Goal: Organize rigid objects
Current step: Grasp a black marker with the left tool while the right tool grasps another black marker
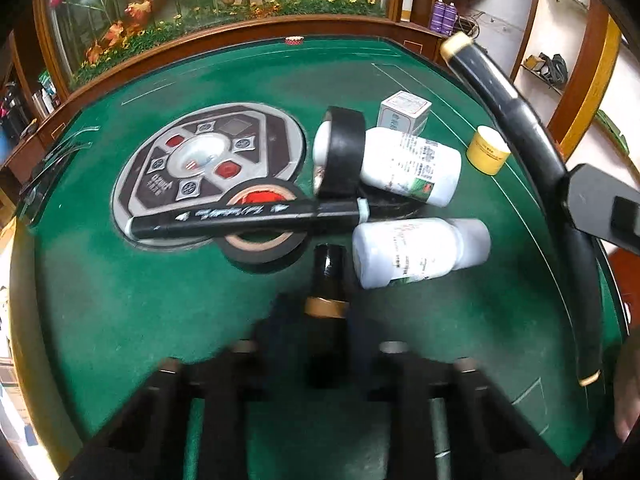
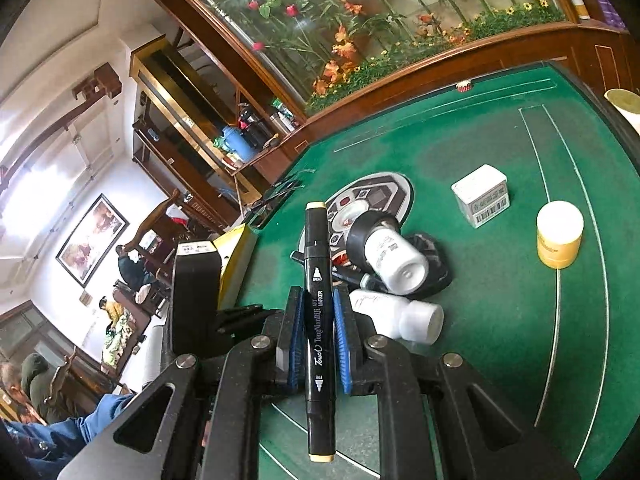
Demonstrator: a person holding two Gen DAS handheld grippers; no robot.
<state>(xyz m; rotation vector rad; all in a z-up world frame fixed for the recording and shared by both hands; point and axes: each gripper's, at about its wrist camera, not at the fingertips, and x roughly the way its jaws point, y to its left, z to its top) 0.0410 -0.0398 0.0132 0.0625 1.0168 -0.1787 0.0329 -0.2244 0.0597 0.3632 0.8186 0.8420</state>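
The table [image 2: 460, 152] is covered in green felt crossed by thin white lines. At its centre a round panel [image 1: 208, 168] is grey and dark brown with red buttons. At two o'clock from the panel stands a yellow jar [image 2: 559, 240] with a white lid. Both bottles [image 1: 412, 164] are white with printed labels. The marker [image 2: 319, 320] is black with white lettering and cream ends, between blue pads [image 2: 342, 344].

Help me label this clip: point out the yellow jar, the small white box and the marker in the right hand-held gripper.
yellow jar [image 2: 559, 236]: right wrist view, side wall.
small white box [image 2: 480, 194]: right wrist view, top face.
marker [image 2: 318, 280]: right wrist view, barrel.
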